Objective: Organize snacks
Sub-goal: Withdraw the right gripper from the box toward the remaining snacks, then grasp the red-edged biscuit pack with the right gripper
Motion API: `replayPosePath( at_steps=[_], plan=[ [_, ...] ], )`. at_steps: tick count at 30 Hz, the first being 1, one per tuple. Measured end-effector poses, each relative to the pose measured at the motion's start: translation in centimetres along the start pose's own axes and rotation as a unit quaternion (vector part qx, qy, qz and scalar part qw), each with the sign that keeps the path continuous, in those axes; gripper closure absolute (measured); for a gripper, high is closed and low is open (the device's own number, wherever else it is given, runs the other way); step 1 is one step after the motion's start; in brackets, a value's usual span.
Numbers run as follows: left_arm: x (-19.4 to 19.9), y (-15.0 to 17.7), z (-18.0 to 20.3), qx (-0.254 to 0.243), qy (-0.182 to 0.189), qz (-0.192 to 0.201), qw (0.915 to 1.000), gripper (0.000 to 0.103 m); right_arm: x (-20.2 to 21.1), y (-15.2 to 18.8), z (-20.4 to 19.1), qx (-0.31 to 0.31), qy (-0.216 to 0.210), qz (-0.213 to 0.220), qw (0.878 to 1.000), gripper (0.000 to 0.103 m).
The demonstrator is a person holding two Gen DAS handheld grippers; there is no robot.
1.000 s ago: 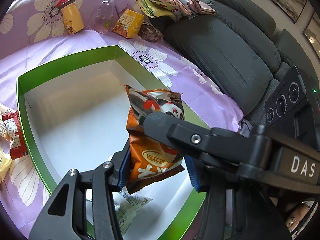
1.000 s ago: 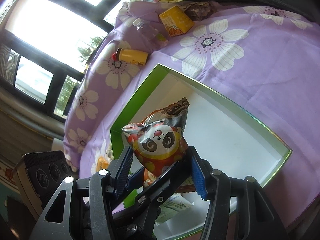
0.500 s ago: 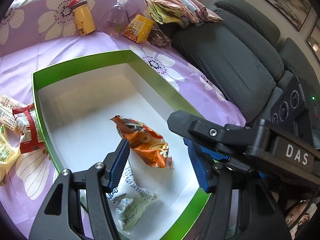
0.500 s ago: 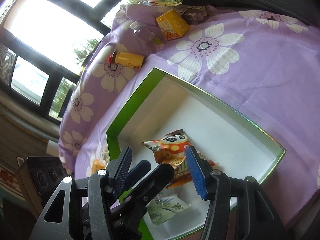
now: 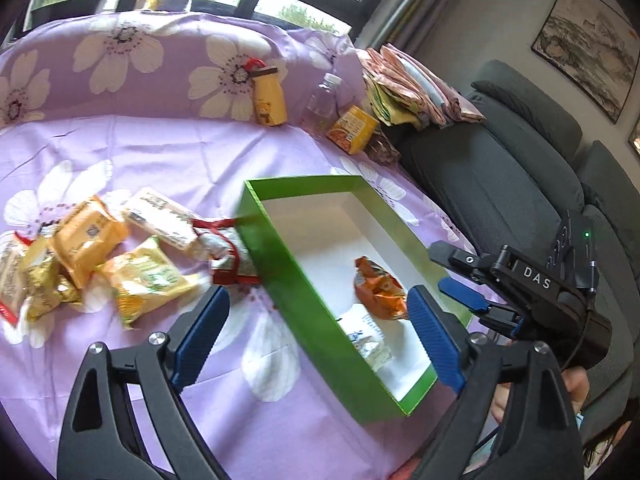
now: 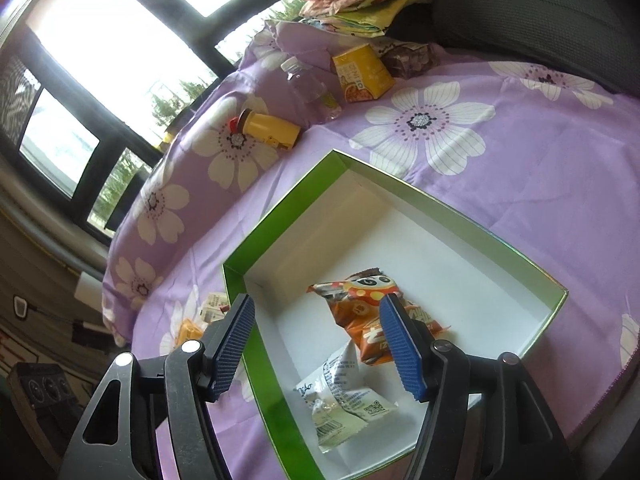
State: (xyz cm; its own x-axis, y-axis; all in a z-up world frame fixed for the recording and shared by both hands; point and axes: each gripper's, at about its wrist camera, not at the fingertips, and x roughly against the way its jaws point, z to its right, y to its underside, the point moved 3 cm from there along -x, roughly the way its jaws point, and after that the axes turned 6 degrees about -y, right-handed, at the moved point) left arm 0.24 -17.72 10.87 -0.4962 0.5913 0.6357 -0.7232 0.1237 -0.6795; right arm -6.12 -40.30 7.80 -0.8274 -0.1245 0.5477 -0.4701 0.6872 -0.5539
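Observation:
A green box (image 5: 288, 256) with a white inside lies on the purple flowered cloth; it also shows in the right wrist view (image 6: 256, 256). An orange panda snack bag (image 5: 378, 288) (image 6: 360, 312) and a white snack packet (image 5: 370, 344) (image 6: 344, 404) lie inside it. A pile of loose snack packets (image 5: 132, 240) lies left of the box. My left gripper (image 5: 320, 336) is open and empty above the box's near left wall. My right gripper (image 6: 320, 344) is open and empty above the box; it shows in the left wrist view (image 5: 460, 280) at the right.
A yellow bottle (image 5: 270, 96), a clear bottle (image 5: 324, 96) and an orange carton (image 5: 352, 128) stand at the back of the cloth. Folded cloths (image 5: 408, 88) lie on a grey sofa (image 5: 500, 168) to the right. Windows are behind.
The orange panda bag was held between both grippers a second ago; it was let go and now lies in the box. Both grippers opened and drew back; the left one swung left.

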Motion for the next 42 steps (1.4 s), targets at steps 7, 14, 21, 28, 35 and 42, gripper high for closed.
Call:
replayPosePath(
  at_steps=[7,14,21,28,35,42],
  plan=[
    [5.8,0.5,-8.8,0.067,-0.103,0.03,0.992,0.001,0.0,0.9,-3.1,0.038,0.005,0.014,0.999,0.02],
    [9.4,1.6,-17.9,0.152,-0.185,0.06,0.9691,0.001,-1.5,3.0,-7.0,0.087,-0.02,-0.002,0.996,0.02],
    [10.2,3.3,-23.0,0.198,-0.218,0.038,0.9548,0.002,-4.1,6.4,-11.6,0.114,-0.119,-0.073,0.984,0.02],
    [10.3,3.8,-25.7,0.245,-0.207,0.01,0.9471,0.005,-9.5,10.1,-18.9,0.183,-0.116,-0.155,0.964,0.02],
    [11.0,4.8,-28.3,0.319,-0.221,0.024,0.9214,0.017,-18.6,15.2,-27.5,0.307,-0.086,-0.287,0.903,0.02],
    [7.9,4.7,-29.0,0.341,-0.204,-0.011,0.9176,0.032,-27.4,18.0,-31.6,0.346,-0.064,-0.356,0.866,0.021]
  ],
)
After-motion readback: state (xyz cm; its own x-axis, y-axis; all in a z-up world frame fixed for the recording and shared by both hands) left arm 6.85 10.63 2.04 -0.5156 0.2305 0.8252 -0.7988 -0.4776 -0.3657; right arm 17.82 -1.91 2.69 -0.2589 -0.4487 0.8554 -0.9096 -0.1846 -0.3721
